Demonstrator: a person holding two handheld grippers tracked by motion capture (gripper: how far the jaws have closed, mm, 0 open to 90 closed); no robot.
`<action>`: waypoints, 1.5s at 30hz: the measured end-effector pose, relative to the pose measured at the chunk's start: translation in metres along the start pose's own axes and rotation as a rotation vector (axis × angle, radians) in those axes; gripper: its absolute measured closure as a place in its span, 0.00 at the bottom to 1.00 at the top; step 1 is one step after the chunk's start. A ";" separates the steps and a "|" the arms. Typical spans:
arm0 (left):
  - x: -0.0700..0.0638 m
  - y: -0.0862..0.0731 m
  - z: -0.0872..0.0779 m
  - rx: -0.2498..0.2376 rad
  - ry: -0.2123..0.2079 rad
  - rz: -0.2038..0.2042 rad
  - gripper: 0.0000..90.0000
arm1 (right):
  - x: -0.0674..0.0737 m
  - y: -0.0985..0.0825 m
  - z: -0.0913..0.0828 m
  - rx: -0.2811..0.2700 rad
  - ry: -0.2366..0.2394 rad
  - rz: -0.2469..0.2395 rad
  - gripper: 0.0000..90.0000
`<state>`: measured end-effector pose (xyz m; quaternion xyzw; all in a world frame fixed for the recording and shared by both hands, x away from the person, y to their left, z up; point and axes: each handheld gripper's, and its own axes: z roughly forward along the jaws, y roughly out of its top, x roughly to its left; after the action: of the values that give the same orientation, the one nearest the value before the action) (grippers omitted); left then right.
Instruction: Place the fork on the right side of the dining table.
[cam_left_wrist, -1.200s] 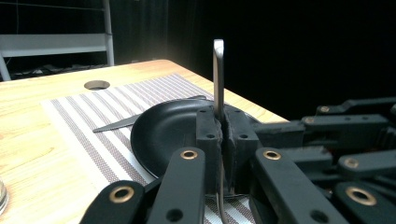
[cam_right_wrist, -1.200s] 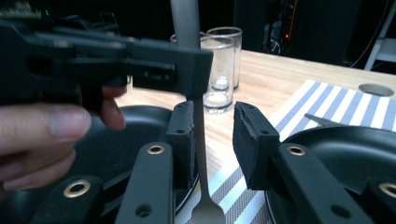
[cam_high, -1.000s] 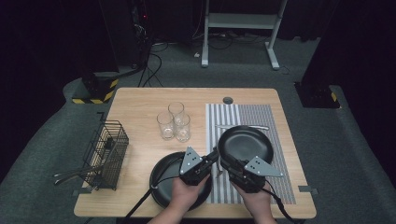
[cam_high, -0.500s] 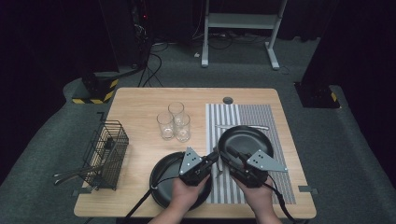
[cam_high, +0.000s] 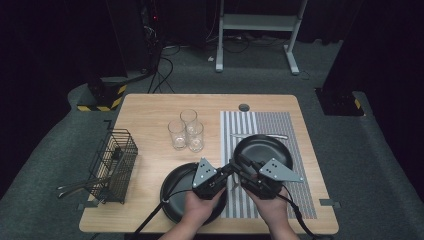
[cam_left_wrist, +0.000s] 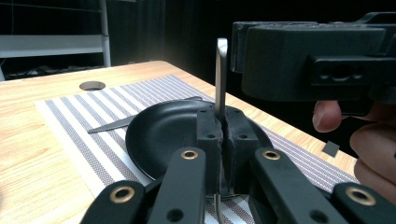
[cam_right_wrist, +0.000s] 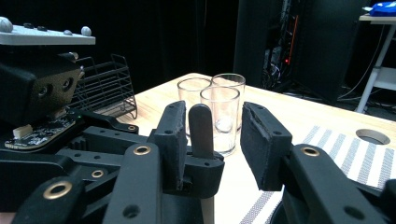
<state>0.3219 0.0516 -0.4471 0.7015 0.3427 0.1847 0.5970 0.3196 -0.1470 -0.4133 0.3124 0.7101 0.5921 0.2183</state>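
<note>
My left gripper (cam_left_wrist: 223, 122) is shut on a thin metal utensil (cam_left_wrist: 221, 70), which stands upright above a black plate (cam_left_wrist: 163, 133). My right gripper (cam_right_wrist: 215, 122) faces it from the other side. Its jaws have just been opening and now stand apart around the utensil's rounded handle tip (cam_right_wrist: 201, 128) without pressing on it. From above, both hands meet at the table's front, left gripper (cam_high: 230, 170) and right gripper (cam_high: 240, 164) tip to tip over the striped placemat (cam_high: 300, 200), between a left black plate (cam_high: 172, 197) and a right black plate (cam_high: 267, 145).
Three clear glasses (cam_high: 186, 131) stand at mid-table. A black wire basket (cam_high: 114, 162) holding cutlery sits at the left edge. A knife (cam_high: 260, 135) lies on the placemat behind the right plate. A round hole (cam_high: 244, 107) is in the tabletop at the back.
The right gripper's jaws have widened off the utensil's handle and the right hand has lifted slightly. The left gripper has kept still with the utensil.
</note>
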 end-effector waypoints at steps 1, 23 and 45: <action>0.000 0.000 0.000 0.001 0.000 0.001 0.96 | 0.000 0.000 0.000 0.000 -0.001 0.001 0.67; -0.003 0.001 0.001 0.010 -0.014 0.014 0.96 | 0.007 -0.005 0.009 -0.014 -0.013 -0.018 0.83; 0.002 -0.008 -0.018 0.034 -0.035 0.016 0.83 | 0.003 -0.007 0.002 -0.021 -0.039 -0.012 0.86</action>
<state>0.3092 0.0665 -0.4509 0.7174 0.3297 0.1713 0.5893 0.3176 -0.1440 -0.4205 0.3174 0.7012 0.5920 0.2389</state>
